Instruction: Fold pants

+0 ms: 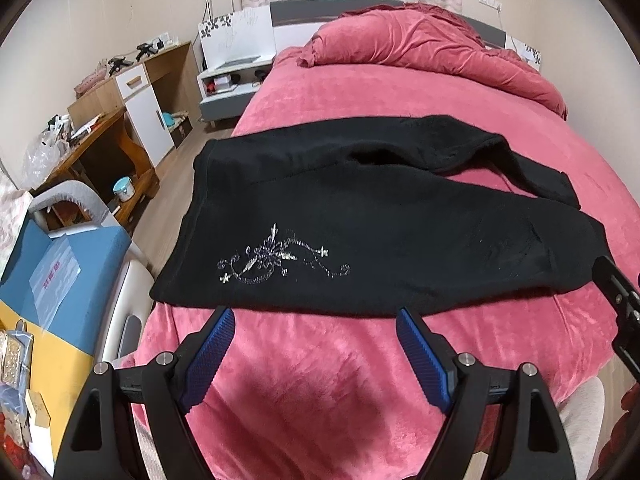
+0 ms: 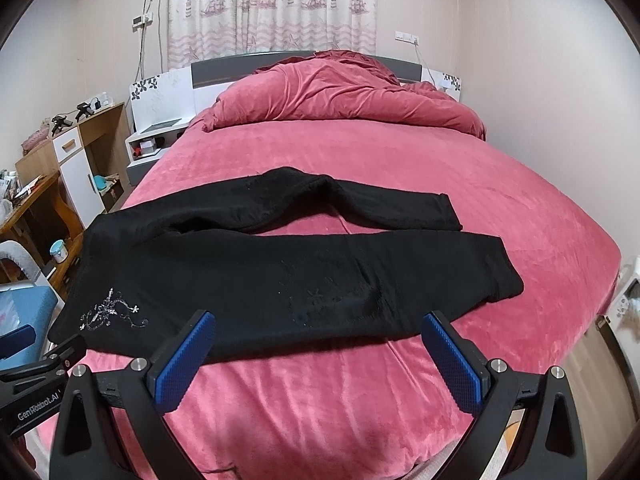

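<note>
starting the fold looks best done by pinching the near edge of the pants (image 1: pixel 360 216), spread flat across the bed (image 1: pixel 360 96) with the waist at its left side, and carrying the near leg over the far one; in the left wrist view the left gripper (image 1: pixel 316 316) is wide apart and empty, tips just short of the near hem by the embroidery (image 1: pixel 276 260). right wrist view: right gripper (image 2: pixel 318 320) also spread wide, holding nothing, tips at the near leg's edge; whether they touch, can't tell.
</note>
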The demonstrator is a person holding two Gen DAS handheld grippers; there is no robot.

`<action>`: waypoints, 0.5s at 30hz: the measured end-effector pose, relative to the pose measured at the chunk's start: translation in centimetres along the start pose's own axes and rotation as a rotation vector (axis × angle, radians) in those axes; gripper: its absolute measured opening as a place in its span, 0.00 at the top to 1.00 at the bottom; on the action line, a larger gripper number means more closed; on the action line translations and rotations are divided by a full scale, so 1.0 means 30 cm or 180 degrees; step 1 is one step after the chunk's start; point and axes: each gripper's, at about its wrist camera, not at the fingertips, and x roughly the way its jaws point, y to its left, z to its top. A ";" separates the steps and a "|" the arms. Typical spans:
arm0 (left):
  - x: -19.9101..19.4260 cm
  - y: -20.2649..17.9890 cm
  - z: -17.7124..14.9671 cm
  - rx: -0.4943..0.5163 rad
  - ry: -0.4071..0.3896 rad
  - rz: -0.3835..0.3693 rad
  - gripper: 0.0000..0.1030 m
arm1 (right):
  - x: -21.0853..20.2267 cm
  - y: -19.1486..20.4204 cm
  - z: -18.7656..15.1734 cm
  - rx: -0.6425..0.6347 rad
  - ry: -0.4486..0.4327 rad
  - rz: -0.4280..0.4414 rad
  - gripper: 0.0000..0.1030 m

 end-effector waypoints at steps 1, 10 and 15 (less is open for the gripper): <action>0.013 0.005 0.001 -0.0018 0.0054 -0.0046 0.18 | 0.009 -0.005 -0.003 0.0009 0.0024 0.0000 0.00; 0.241 0.221 -0.024 -0.1029 0.0731 -0.1036 0.18 | 0.152 -0.182 -0.057 0.0236 0.0306 0.0091 0.00; 0.301 0.328 -0.021 -0.1244 0.0400 -0.0884 0.20 | 0.273 -0.409 -0.104 0.0777 0.0554 0.0264 0.00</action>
